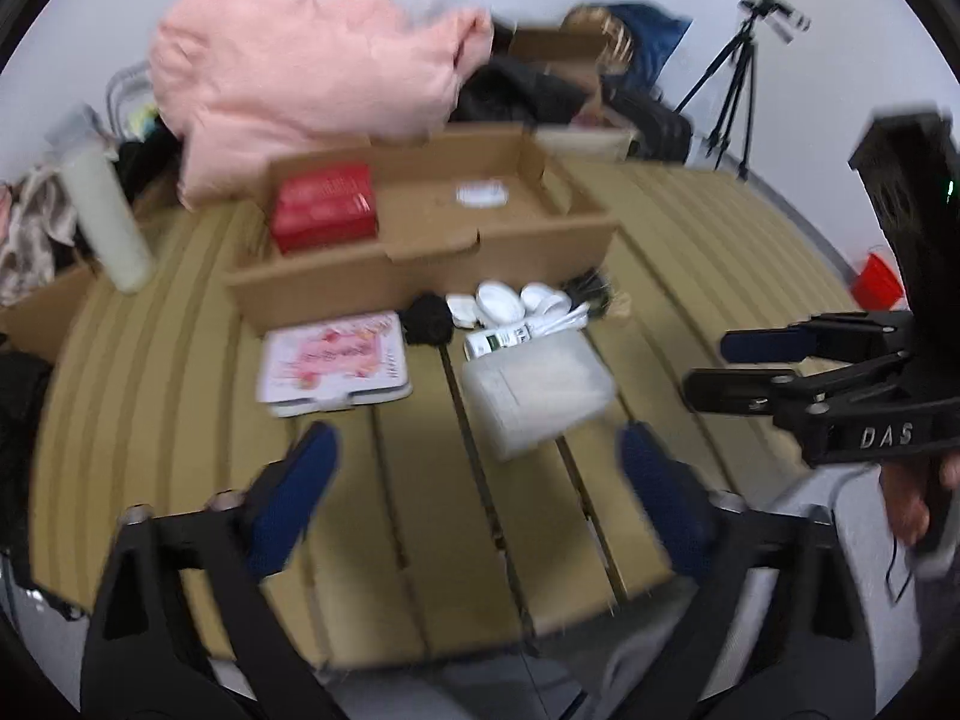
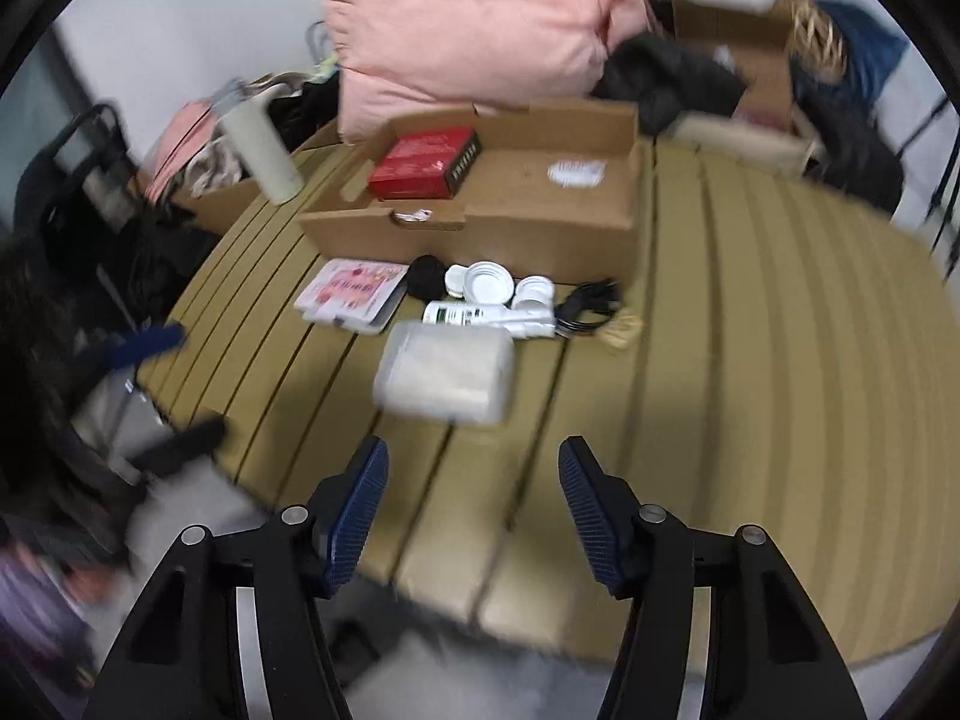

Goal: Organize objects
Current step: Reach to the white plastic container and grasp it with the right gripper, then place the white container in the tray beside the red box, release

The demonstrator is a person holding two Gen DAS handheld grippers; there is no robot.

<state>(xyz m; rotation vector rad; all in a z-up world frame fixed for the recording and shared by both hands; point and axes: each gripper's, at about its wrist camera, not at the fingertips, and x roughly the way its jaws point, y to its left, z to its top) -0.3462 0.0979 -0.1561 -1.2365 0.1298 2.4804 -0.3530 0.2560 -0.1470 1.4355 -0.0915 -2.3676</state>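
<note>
An open cardboard box point(image 1: 420, 252) point(image 2: 540, 240) sits on the tan slatted table point(image 2: 750, 330), with a red box point(image 1: 324, 210) point(image 2: 426, 162) inside at its left. In front of it lie a pink-printed white packet point(image 1: 333, 363) point(image 2: 354, 294), a clear plastic container point(image 1: 537, 390) point(image 2: 447, 372), a black puff point(image 1: 426, 321), white lids point(image 1: 498, 300) point(image 2: 489, 282), a white tube point(image 2: 480, 317) and a black cable point(image 2: 588, 300). My left gripper point(image 1: 477, 441) point(image 2: 192, 381) hangs open near the table's front edge, nothing between its fingers. My right gripper point(image 2: 474, 450) point(image 1: 711, 366) is open too, short of the container.
A pink garment point(image 1: 300, 72) and dark clothes pile up behind the box, beside another cardboard box point(image 2: 732, 36). A pale cylinder bottle point(image 1: 108, 222) stands at the table's left edge. A tripod point(image 1: 738, 78) and a red object point(image 1: 879, 282) are off to the right.
</note>
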